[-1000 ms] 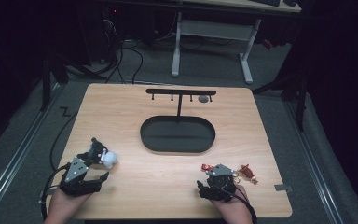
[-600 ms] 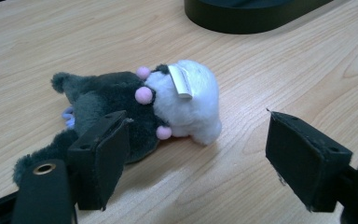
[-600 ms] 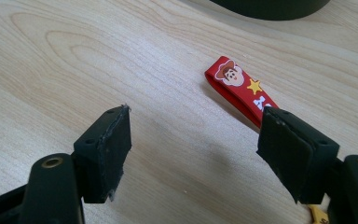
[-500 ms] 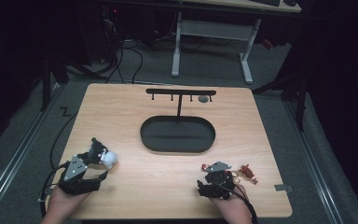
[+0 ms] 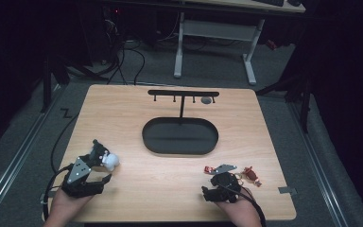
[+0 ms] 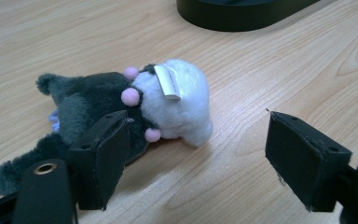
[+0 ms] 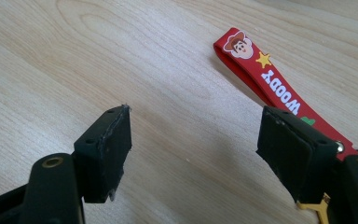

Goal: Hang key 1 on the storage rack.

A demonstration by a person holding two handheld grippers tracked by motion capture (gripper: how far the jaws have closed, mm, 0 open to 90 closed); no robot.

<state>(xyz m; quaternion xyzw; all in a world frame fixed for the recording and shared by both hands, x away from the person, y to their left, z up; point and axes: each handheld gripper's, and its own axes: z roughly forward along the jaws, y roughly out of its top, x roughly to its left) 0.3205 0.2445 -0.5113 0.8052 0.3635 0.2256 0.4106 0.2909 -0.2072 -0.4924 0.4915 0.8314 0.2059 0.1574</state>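
Observation:
A small plush toy [image 6: 168, 98], dark grey and white with pink dots and a white tag, lies on its side on the wooden table [image 5: 137, 113]. My left gripper [image 6: 196, 158] stands open just short of it, its left jaw in front of the toy's dark body and not touching it. In the high view the plush toy [image 5: 108, 160] lies at the front left by the left gripper [image 5: 99, 166]. My right gripper [image 7: 193, 144] is open over bare wood. A red "WOODY" strap [image 7: 265, 74] runs behind its right jaw. From above, the right gripper [image 5: 221, 176] sits over that keychain [image 5: 253, 174].
A black oval tray [image 5: 179, 149] sits mid-table, with a T-shaped hook rack [image 5: 183, 93] rising from its far side. One small dark item [image 5: 206, 100] hangs from the rack. A gold metal piece [image 7: 314, 207] shows beneath the right jaw. Table legs and cables are beyond the far edge.

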